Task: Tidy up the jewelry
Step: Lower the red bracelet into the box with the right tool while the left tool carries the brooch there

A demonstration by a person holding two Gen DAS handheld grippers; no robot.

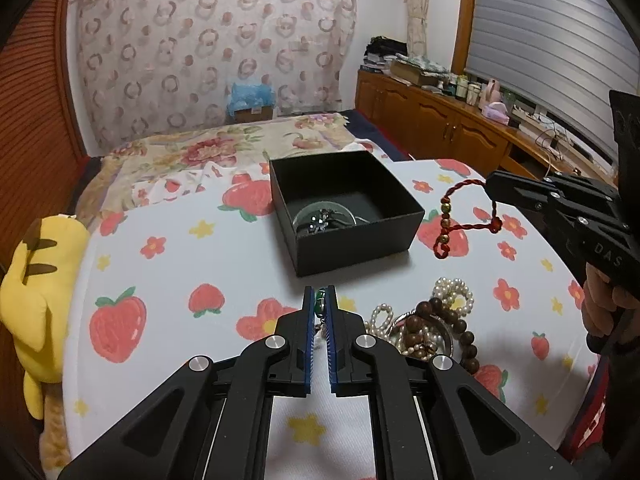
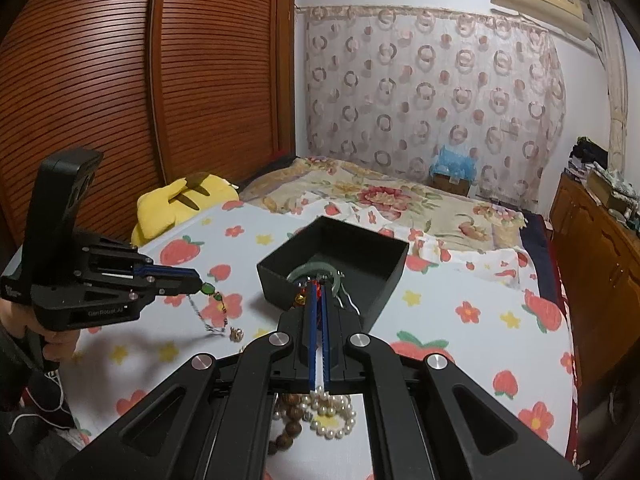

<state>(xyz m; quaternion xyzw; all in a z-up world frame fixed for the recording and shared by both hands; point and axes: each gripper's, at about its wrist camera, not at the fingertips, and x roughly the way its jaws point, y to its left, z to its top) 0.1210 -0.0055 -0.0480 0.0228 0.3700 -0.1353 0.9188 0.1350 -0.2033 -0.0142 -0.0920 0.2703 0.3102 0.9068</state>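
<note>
A black open box (image 1: 360, 240) stands on the strawberry-print cloth (image 1: 200, 248), with a pale green bangle (image 2: 298, 273) and a dark piece inside. My left gripper (image 1: 320, 290) is shut on a green-bead chain necklace (image 1: 320, 300). In the right wrist view that necklace (image 2: 208, 290) hangs from the left gripper (image 2: 200, 282) down to the cloth, left of the box. My right gripper (image 2: 319, 286) is shut on a red cord bracelet (image 2: 299, 300) at the box's near wall (image 2: 272, 284). The left wrist view shows the right gripper (image 1: 489, 186) holding the bracelet (image 1: 445, 216) in the air right of the box.
A heap of pearl strands (image 1: 454, 296) and brown wooden beads (image 1: 440, 312) lies near the cloth's front edge, under both grippers. A yellow plush toy (image 1: 36, 280) sits at the left edge. Behind are a floral bed (image 1: 208, 148) and a wooden cabinet (image 1: 440, 120).
</note>
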